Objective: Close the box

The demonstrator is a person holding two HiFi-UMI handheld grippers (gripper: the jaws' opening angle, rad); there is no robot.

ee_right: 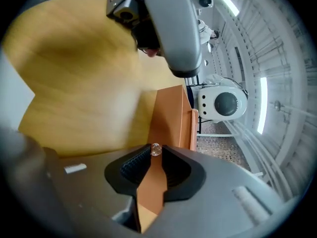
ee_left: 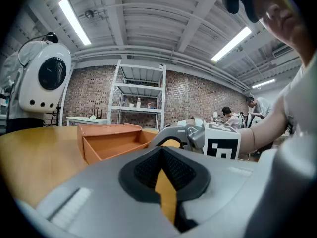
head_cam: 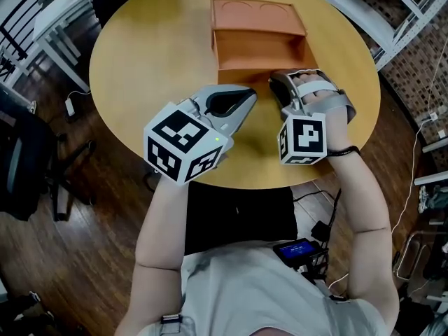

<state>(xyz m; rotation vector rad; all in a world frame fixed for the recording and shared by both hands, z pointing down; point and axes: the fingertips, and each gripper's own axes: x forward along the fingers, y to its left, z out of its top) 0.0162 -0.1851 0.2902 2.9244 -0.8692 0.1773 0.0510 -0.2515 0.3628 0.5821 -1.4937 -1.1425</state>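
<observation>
An orange box (head_cam: 257, 50) stands on the far side of the round wooden table (head_cam: 150, 61). Its open compartment faces up, with a flat orange panel behind it. My right gripper (head_cam: 275, 83) is turned on its side at the box's near wall. In the right gripper view the right gripper (ee_right: 155, 151) has its tips pinched on a small clear knob (ee_right: 155, 148) against the orange box (ee_right: 171, 115). My left gripper (head_cam: 250, 98) hovers just left of it, shut and holding nothing. The left gripper view shows the left gripper (ee_left: 161, 151), the box (ee_left: 111, 144) ahead on the left, and the right gripper (ee_left: 198, 135).
The table's near edge is close under both grippers. A dark chair (head_cam: 28, 159) stands on the floor to the left, and white frames stand at the back corners. A metal shelf (ee_left: 141, 98) and a white machine (ee_left: 42, 78) stand beyond the table.
</observation>
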